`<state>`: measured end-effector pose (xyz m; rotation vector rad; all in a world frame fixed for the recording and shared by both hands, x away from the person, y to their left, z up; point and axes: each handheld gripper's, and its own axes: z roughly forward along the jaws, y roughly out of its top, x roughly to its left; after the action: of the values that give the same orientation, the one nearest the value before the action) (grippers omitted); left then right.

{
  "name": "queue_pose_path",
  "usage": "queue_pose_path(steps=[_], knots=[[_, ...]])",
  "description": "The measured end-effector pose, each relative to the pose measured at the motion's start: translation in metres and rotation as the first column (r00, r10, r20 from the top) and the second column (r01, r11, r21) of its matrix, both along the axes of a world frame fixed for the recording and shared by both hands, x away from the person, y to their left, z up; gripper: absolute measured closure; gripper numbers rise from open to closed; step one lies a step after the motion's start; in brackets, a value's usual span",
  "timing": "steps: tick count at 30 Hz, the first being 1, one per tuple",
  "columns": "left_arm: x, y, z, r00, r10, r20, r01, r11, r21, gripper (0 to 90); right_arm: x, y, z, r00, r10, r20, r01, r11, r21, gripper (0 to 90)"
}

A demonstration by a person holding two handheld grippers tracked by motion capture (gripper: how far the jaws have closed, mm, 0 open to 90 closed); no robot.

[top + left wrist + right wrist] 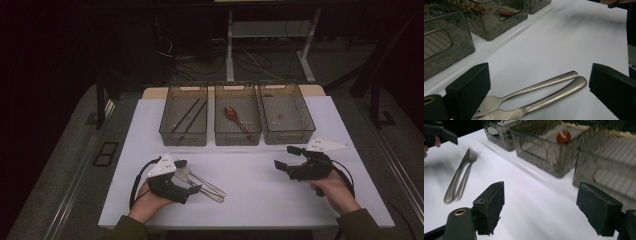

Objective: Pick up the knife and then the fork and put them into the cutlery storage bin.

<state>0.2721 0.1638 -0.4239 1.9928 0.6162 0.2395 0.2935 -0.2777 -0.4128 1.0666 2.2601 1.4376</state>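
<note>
I'm hovering my left gripper (191, 183), jaws wide, over two forks (541, 93) lying side by side near the front-left; my right gripper (289, 157) is waiting empty, wide. I'm aiming for one handle only.

a small stamped mark sits near the end of the upper fork (534, 86) handle in the left gripper view, too tiny and blurred to read. no other text, label or number can be made out anywhere.
</note>
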Motion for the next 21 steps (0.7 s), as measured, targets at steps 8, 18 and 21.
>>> queue_pose_path(steps=[8,18,21], knots=[[-0.001,0.001,0.0,0.9989,-0.042,-0.018,0.042,0.999,0.014,28.8,-0.016,-0.014,-0.013,0.9996,-0.021,-0.019,0.021,1.0,-0.009,21.6],[0.0,-0.017,-0.008,0.987,-0.114,-0.114,0.124,0.9888,0.083,83.5,-0.03,-0.011,-0.025,0.9989,0.003,-0.046,-0.006,0.998,-0.07,19.7],[0.001,-0.025,-0.01,0.9829,-0.135,-0.125,0.149,0.9831,0.107,88.7,-0.029,-0.011,-0.025,0.9991,0.007,-0.043,-0.01,0.998,-0.068,19.6]])
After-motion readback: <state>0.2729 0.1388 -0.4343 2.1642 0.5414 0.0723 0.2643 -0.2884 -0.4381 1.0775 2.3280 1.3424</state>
